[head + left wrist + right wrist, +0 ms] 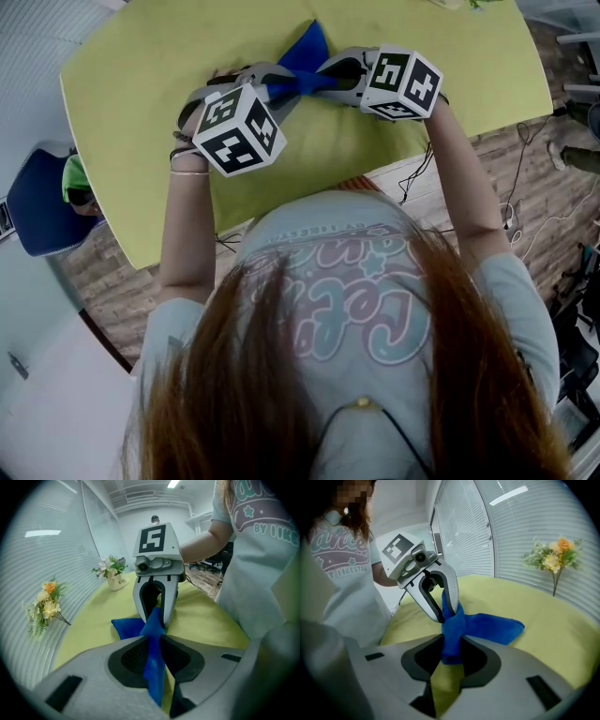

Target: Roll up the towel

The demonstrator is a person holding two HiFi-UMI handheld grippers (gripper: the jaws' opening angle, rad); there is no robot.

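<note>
Towel (307,52), bunched, clenched by left claw (154,644), right claw (451,644); folds indistinct, partly hidden

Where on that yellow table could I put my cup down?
Bare table lies left of the left hand-held gripper and right of the right hand-held gripper. The middle is crowded: both are shut on the blue towel.
</note>
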